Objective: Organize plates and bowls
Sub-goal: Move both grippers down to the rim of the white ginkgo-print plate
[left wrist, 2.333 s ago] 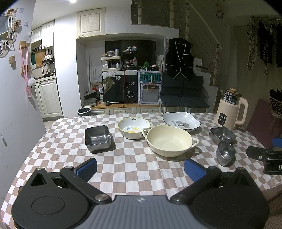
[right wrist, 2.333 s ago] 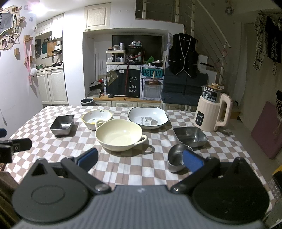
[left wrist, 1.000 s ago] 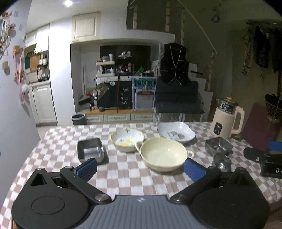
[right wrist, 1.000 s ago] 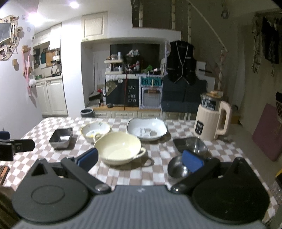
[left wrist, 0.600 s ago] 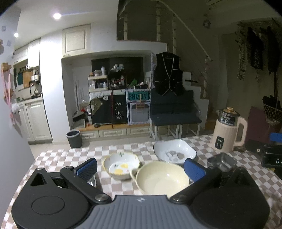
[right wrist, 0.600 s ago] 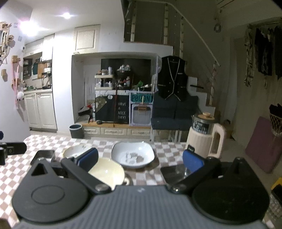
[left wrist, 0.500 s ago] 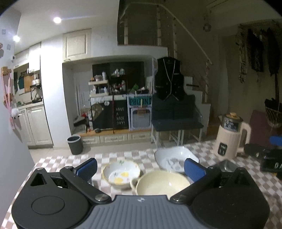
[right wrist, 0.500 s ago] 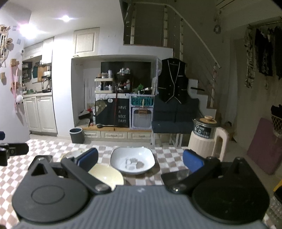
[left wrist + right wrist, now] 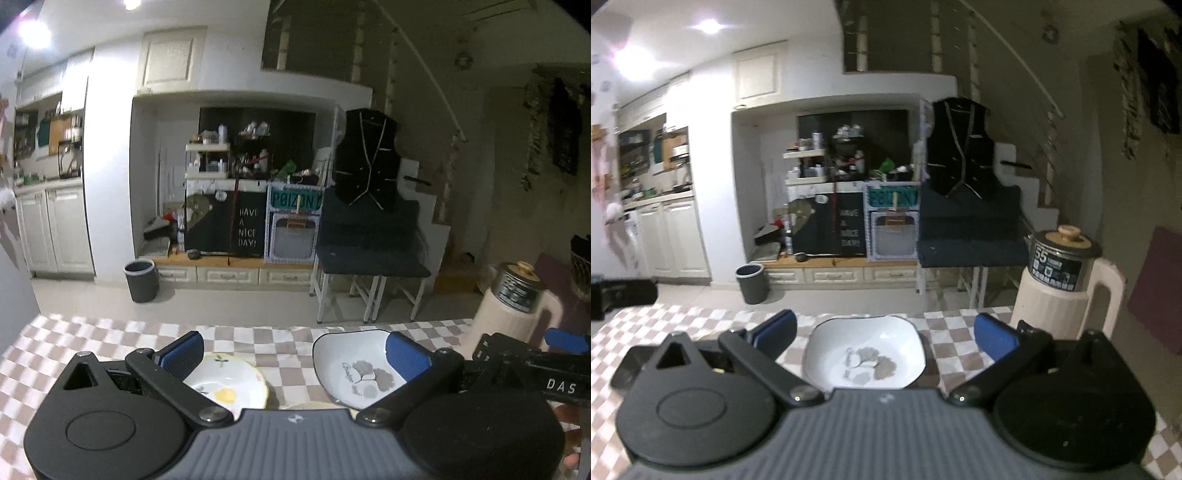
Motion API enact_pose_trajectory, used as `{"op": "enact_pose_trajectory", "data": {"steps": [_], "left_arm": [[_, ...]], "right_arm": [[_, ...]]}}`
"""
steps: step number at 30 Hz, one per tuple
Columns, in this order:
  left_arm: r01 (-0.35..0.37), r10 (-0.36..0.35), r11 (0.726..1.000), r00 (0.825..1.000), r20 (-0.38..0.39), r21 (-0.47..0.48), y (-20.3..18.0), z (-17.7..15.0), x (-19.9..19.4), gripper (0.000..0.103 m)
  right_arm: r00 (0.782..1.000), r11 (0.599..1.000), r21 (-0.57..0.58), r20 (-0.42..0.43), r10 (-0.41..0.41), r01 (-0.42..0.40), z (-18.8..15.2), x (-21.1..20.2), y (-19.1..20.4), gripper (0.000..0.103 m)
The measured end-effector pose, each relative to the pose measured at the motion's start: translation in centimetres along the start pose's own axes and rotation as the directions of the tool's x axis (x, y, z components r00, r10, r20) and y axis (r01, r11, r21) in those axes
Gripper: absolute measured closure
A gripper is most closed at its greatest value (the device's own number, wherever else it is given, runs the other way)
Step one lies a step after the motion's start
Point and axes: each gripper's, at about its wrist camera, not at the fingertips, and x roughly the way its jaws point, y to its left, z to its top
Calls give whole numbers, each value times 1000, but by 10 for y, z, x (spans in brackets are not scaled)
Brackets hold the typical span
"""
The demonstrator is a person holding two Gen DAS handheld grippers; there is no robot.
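**Inspector:** On the checked tablecloth [image 9: 945, 347], report your position and the state of your claws.

**Operator:** I hold both claws wide and empty. My right gripper [image 9: 884, 334] sits just short of the white square dish [image 9: 866, 356], which lies between its spread fingers. My left gripper [image 9: 295, 350] looks between the flowered bowl [image 9: 227, 380] and that same dish [image 9: 351, 365]. A cream rim [image 9: 314, 406] shows at my left claw's body; I judge it a larger bowl, mostly hidden.

**Inspector:** How is the step best done?

**Operator:** I judge no dish is yet moved. I would lower the right claw, take the white dish by its near rim, one pad inside and one outside, and lift level. Glazed ware slips, so I would close squarely and keep clear of the cream kettle [image 9: 1067, 295] nearby.

**Inspector:** Legible writing?

**Operator:** Largest first: "HAVE A NICE DAY!" on the black board [image 9: 246, 232]; "POIZON" on the teal sign [image 9: 295, 201]; "55" on the kettle's band; "DAS" on my right claw's body, seen from the left view.
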Motion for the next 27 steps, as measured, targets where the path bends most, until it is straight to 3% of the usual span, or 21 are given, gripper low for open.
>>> {"op": "enact_pose_trajectory", "data": {"steps": [6, 10, 15, 20, 22, 24, 27], "left_arm": [[-28, 28, 1000, 998, -50, 2, -4, -3, 77, 0], [-20, 19, 1000, 993, -114, -7, 2, -12, 128, 0], [-12, 21, 998, 989, -149, 64, 4, -29, 173, 0], [35, -35, 999, 975, -218, -4, 13, -45, 205, 0], [51, -57, 998, 971, -232, -33, 18, -49, 210, 0], [51, -57, 998, 970, -236, -35, 20, -52, 212, 0], [88, -100, 994, 966, -240, -61, 24, -52, 212, 0]], "right_arm": [[998, 998, -19, 2, -63, 63, -1, 56, -12, 0], [999, 996, -79, -11, -41, 40, -3, 94, -15, 0], [987, 996, -78, -153, -47, 36, -1, 151, -23, 0], [958, 1000, 19, -287, 2, 3, -10, 193, -33, 1], [947, 999, 42, -321, 1, 13, -14, 208, -31, 8], [926, 997, 77, -376, 9, 22, -22, 226, -33, 27], [898, 994, 108, -439, 30, 20, -31, 249, -33, 38]]}}
